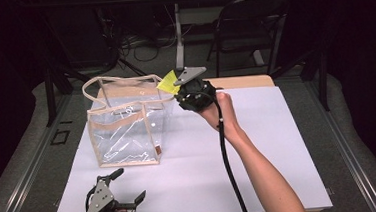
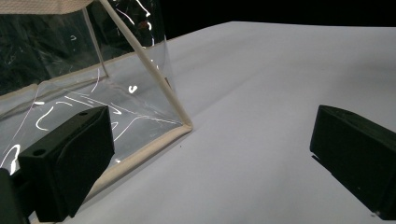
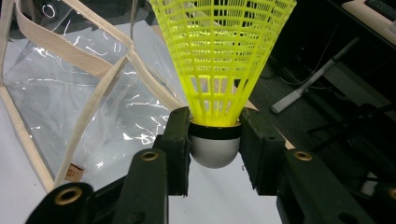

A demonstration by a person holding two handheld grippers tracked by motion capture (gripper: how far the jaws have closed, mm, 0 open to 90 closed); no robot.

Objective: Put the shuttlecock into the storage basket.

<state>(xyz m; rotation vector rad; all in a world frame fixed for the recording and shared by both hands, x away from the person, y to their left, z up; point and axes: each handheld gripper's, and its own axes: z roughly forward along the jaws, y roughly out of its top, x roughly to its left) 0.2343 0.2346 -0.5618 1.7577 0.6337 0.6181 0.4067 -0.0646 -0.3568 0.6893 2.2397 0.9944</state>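
A clear plastic tote bag (image 1: 127, 123) with beige trim and handles stands upright on the left of the white table (image 1: 259, 151). My right gripper (image 1: 177, 94) hangs in the air just right of the bag's top rim, shut on a yellow shuttlecock (image 1: 168, 82). In the right gripper view the jaws clamp the shuttlecock's grey rounded cork (image 3: 215, 149), its yellow mesh skirt (image 3: 219, 51) pointing away, with the bag (image 3: 79, 93) to the left. My left gripper (image 1: 129, 185) rests near the table's front edge, open and holding nothing; the bag's lower corner (image 2: 184, 126) lies just ahead of it.
A black folding chair (image 1: 250, 26) and a table leg (image 1: 177, 36) stand on the floor beyond the table's far edge. A wooden strip (image 1: 244, 82) runs along the table's far side. Bare white surface spreads right of the bag.
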